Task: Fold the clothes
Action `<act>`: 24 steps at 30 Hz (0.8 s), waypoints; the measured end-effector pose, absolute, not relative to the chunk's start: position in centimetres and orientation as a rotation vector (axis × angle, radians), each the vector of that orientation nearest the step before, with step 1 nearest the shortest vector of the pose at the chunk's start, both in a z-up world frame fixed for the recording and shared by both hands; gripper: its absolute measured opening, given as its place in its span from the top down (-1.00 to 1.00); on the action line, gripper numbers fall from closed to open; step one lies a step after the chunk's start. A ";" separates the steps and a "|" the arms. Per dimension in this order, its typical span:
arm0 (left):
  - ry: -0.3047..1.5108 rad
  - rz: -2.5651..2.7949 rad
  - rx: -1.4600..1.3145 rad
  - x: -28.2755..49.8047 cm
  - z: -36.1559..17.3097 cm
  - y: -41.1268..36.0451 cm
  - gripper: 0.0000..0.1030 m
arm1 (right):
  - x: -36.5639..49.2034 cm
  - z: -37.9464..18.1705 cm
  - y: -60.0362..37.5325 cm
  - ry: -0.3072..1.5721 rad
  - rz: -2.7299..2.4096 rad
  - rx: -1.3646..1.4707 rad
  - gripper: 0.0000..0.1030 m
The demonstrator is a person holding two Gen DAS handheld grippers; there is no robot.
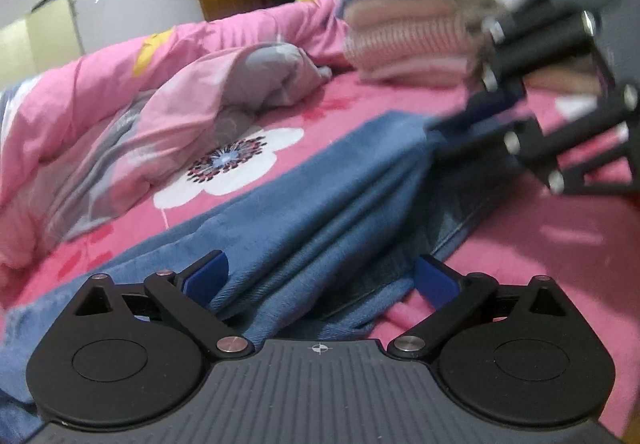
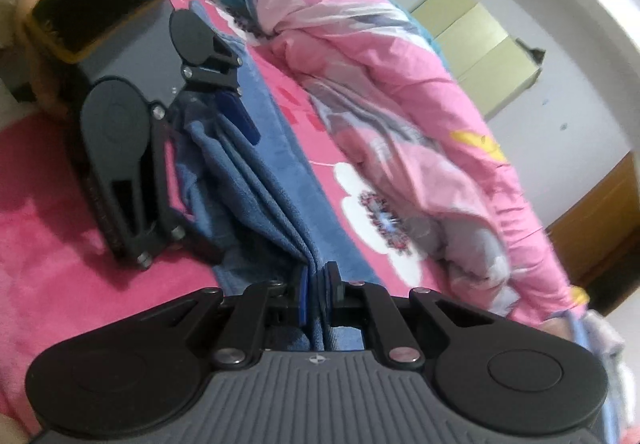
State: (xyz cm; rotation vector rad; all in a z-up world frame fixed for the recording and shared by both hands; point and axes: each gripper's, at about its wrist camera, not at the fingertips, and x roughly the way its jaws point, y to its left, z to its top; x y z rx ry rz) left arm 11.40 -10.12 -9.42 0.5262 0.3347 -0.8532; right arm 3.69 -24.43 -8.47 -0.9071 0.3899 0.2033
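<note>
The left gripper (image 1: pixel 320 280) stands open, its blue pads either side of bunched blue cloth (image 1: pixel 304 204) on the pink sheet (image 1: pixel 540 244). A pink quilt (image 1: pixel 100 92) lies left, a folded stack (image 1: pixel 408 36) behind. The right gripper (image 2: pixel 316 296) is clamped on the cloth's gathered edge.

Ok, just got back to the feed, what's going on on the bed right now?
A person is folding a blue garment on the pink bed sheet, with a claw in each hand. The right claw is shut on bunched folds at one end. The left claw is open, with the other end of the cloth lying between its fingers. A stack of folded clothes sits behind, beside a crumpled pink quilt.
</note>
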 end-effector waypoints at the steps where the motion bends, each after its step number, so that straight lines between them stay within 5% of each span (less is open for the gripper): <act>1: 0.340 -0.856 0.521 11.5 -9.4 -10.0 -0.96 | 3.6 -9.0 -24.1 0.364 0.171 -0.957 0.87; 4: 0.350 -0.863 0.507 11.7 -9.4 -9.7 -0.95 | 3.7 -10.5 -23.4 0.356 0.135 -1.047 0.84; 9: 0.348 -0.866 0.503 11.7 -9.4 -9.6 -0.95 | 4.1 -9.5 -24.7 0.467 0.189 -0.938 0.53; 15: 0.346 -0.867 0.500 11.6 -9.4 -9.6 -0.95 | 4.0 -9.1 -26.4 0.537 0.205 -0.866 0.49; 19: 0.346 -0.866 0.500 11.7 -9.4 -9.7 -0.95 | 3.9 -8.9 -27.0 0.557 0.226 -0.859 0.52; 21: 0.346 -0.867 0.499 11.7 -9.4 -9.6 -0.95 | 3.4 -9.3 -26.7 0.511 0.192 -0.914 0.78; 24: 0.345 -0.867 0.500 11.7 -9.3 -9.7 -0.95 | 2.8 -10.7 -25.6 0.407 0.098 -1.065 0.80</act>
